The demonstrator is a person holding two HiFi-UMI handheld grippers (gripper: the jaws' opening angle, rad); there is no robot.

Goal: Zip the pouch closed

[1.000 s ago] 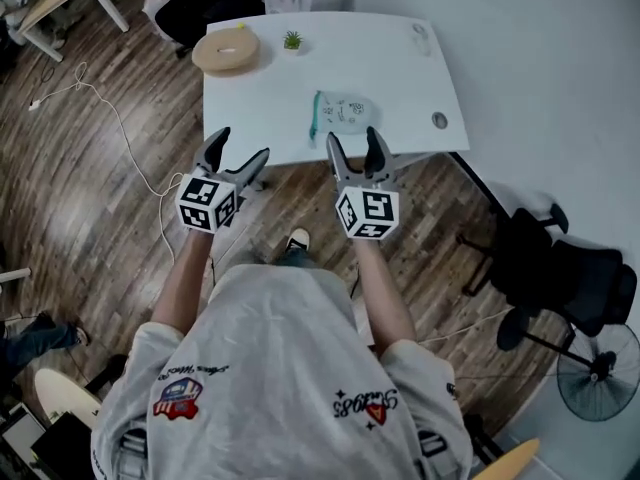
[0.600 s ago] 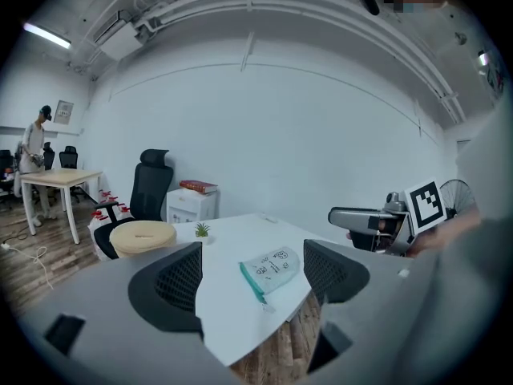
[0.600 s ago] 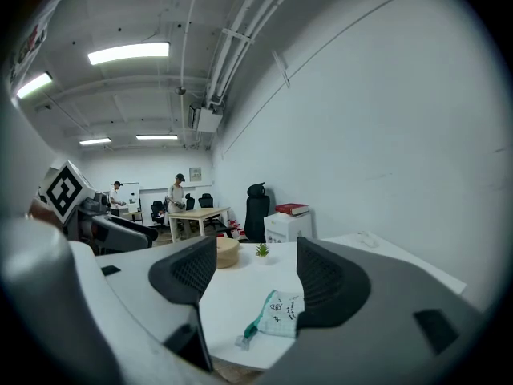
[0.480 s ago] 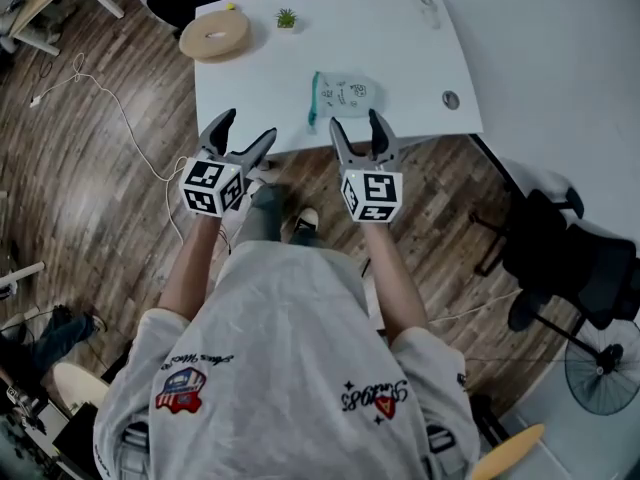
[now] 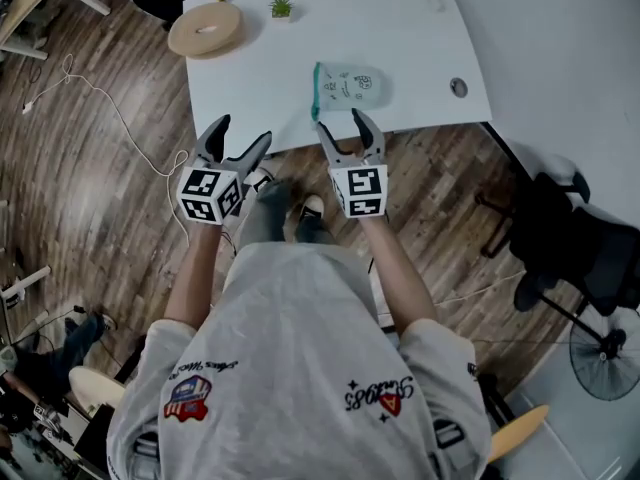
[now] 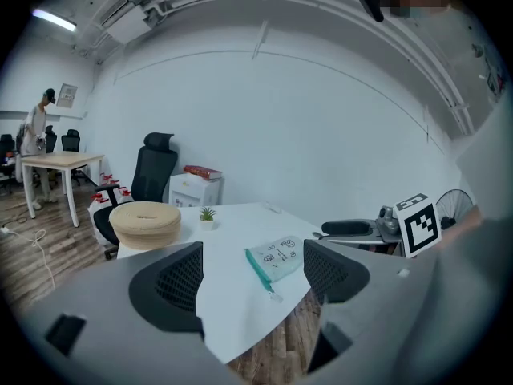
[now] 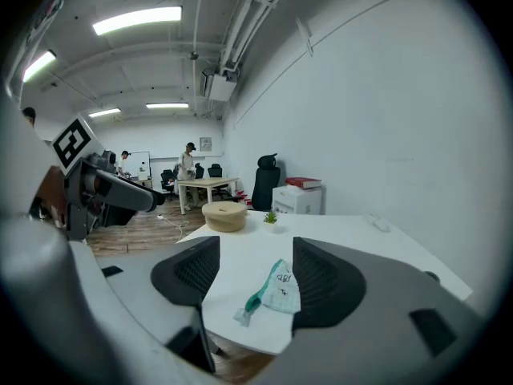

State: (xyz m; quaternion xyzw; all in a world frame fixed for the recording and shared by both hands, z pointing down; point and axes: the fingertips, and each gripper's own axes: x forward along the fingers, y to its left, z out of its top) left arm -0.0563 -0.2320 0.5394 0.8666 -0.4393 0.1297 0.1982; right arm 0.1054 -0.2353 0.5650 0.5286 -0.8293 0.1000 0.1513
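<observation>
Head view: pouch near table front edge; left gripper fingers apart, right gripper fingers closing, empty.

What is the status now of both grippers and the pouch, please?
Left gripper open, empty. Right gripper empty, jaws closing. Both short of the pouch, which lies flat on the table, untouched. Nothing in the way.

White table, tan rnd box, sm. plant, blk chair
</observation>
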